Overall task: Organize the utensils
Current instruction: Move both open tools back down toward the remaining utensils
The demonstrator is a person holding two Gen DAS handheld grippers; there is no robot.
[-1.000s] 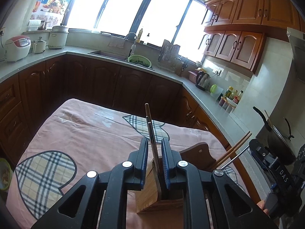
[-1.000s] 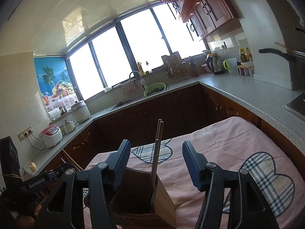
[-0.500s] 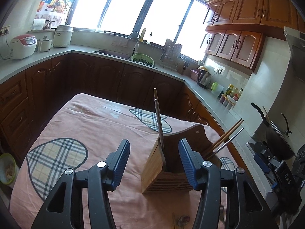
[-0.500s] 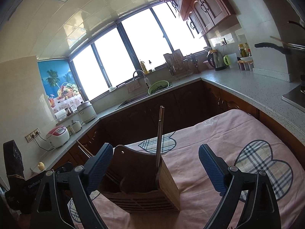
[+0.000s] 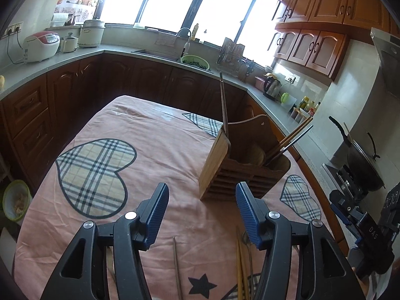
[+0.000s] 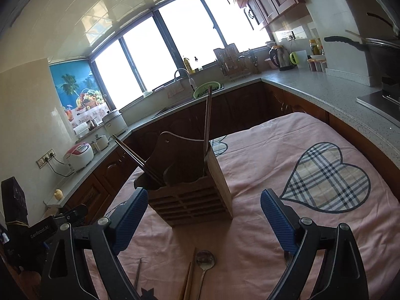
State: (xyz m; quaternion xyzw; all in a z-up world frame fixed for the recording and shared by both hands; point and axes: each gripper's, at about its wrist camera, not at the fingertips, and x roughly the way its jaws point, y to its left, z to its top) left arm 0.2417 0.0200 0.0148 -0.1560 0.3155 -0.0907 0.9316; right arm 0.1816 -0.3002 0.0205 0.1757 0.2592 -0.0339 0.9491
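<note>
Centrally, on the wrinkled pink cloth (image 5: 160,150) with plaid hearts, stands the slatted wooden utensil holder (image 5: 240,172) with an arched back. Dark chopsticks (image 5: 223,107) rise upright from its left compartment; brown chopsticks (image 5: 292,137) and a steel rod lean right from the other. The left gripper (image 5: 201,215), ribbed blue pads on black arms, is opening and empty. Nearer lie loose wooden chopsticks (image 5: 241,270) and a steel spoon (image 6: 205,262). The right gripper (image 6: 201,215) gapes wide, empty.

Two wrist views, angled down, near, sharing the utensil holder (image 5: 243,165).
</note>
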